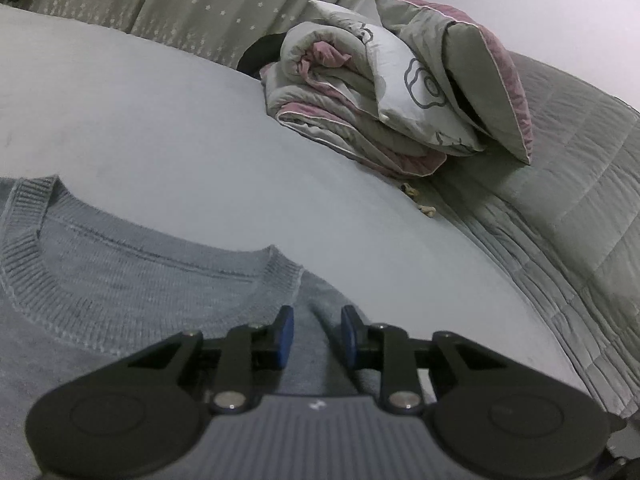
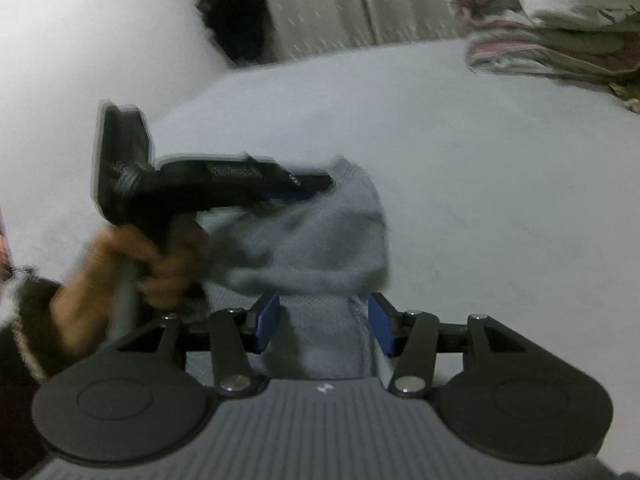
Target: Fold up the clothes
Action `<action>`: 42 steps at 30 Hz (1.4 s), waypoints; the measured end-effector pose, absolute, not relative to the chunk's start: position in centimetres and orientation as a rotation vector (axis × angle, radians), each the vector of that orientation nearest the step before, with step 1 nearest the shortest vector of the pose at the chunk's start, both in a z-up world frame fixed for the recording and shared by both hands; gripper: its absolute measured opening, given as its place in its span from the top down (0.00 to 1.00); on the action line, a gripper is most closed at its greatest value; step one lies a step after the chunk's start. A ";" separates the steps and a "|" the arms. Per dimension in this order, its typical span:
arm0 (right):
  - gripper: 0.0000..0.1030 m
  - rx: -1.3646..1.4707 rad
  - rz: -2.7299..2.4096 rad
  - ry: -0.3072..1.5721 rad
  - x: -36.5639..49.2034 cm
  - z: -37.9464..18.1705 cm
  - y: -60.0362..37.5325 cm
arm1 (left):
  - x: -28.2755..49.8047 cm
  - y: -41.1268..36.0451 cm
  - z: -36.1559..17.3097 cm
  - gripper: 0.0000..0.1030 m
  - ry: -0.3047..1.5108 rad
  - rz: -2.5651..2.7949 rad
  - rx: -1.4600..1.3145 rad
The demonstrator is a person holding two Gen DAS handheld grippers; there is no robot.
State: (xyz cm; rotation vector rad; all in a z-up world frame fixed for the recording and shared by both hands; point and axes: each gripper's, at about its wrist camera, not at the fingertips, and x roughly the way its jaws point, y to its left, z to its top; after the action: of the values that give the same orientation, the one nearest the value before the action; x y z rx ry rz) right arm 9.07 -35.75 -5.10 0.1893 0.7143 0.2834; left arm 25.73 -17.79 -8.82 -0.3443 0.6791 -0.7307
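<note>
A grey-blue knit sweater [image 1: 132, 280] lies on the pale bed sheet [image 1: 160, 120], its ribbed round collar facing me in the left wrist view. My left gripper [image 1: 317, 334] sits at the sweater's shoulder with a ridge of fabric between its blue pads, jaws narrowly apart. In the right wrist view the sweater [image 2: 320, 240] is bunched and lifted. My right gripper [image 2: 324, 324] has sweater fabric between its blue pads. The left gripper [image 2: 316, 184] shows there from the side, blurred, clamped on the sweater's edge, held by a hand [image 2: 160, 256].
A folded grey-and-pink quilt with a pillow [image 1: 400, 88] is stacked at the far side of the bed; it also shows in the right wrist view [image 2: 560, 32]. A grey quilted cover [image 1: 560, 200] lies to the right. Star-patterned curtains [image 1: 200, 4] hang behind. A dark object [image 2: 236, 12] sits by the curtain.
</note>
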 end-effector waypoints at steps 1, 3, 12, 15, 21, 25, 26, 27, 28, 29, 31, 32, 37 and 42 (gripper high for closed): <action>0.48 0.194 0.286 0.719 9.2 -5.3 -35.8 | 25.7 -17.6 -8.9 0.75 0.683 -0.731 -0.345; 0.55 0.214 0.309 0.710 9.2 -5.5 -35.9 | 25.9 -17.6 -9.0 0.75 0.688 -0.734 -0.345; 0.92 0.143 0.119 0.688 6.1 -3.2 -37.5 | 26.1 -17.7 -9.0 0.75 0.688 -0.733 -0.338; 0.92 -0.029 -0.136 0.779 5.9 -3.1 -37.3 | 26.2 -17.7 -9.0 0.75 0.690 -0.733 -0.332; 0.95 -0.211 -0.411 0.949 6.0 -5.0 -38.4 | 26.2 -17.7 -9.1 0.75 0.693 -0.732 -0.319; 0.81 -0.034 -0.382 0.845 5.0 -3.4 -40.6 | 26.0 -17.7 -8.7 0.75 0.679 -0.715 -0.301; 0.78 0.049 -0.352 0.788 4.8 -2.9 -41.3 | 25.8 -17.7 -8.5 0.75 0.668 -0.705 -0.289; 0.65 0.130 -0.306 0.724 4.6 -2.5 -42.0 | 25.7 -17.7 -8.3 0.75 0.657 -0.693 -0.275; 0.48 0.202 -0.254 0.664 4.7 -2.6 -42.7 | 25.6 -17.7 -8.1 0.74 0.648 -0.678 -0.260; 0.45 0.263 -0.207 0.615 5.0 -3.0 -43.1 | 25.6 -17.6 -7.9 0.74 0.645 -0.653 -0.244; 0.46 0.345 -0.175 0.547 5.8 -3.9 -43.9 | 26.0 -17.9 -7.5 0.74 0.660 -0.608 -0.215; 0.46 0.368 -0.183 0.527 6.2 -4.4 -44.2 | 26.4 -18.1 -7.3 0.74 0.673 -0.598 -0.201; 0.55 0.412 -0.237 0.468 7.5 -5.7 -45.4 | 28.8 -19.6 -6.0 0.73 0.626 -0.588 -0.088; 0.61 0.347 -0.222 0.491 8.6 -6.2 -45.8 | 30.6 -19.5 -7.6 0.70 0.620 -0.648 -0.147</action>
State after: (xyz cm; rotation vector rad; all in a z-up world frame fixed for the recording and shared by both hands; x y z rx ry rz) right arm 8.58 -45.75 -6.18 0.3472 0.4912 -0.2224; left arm 30.59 -19.51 -7.64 -0.1468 0.6198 -0.6477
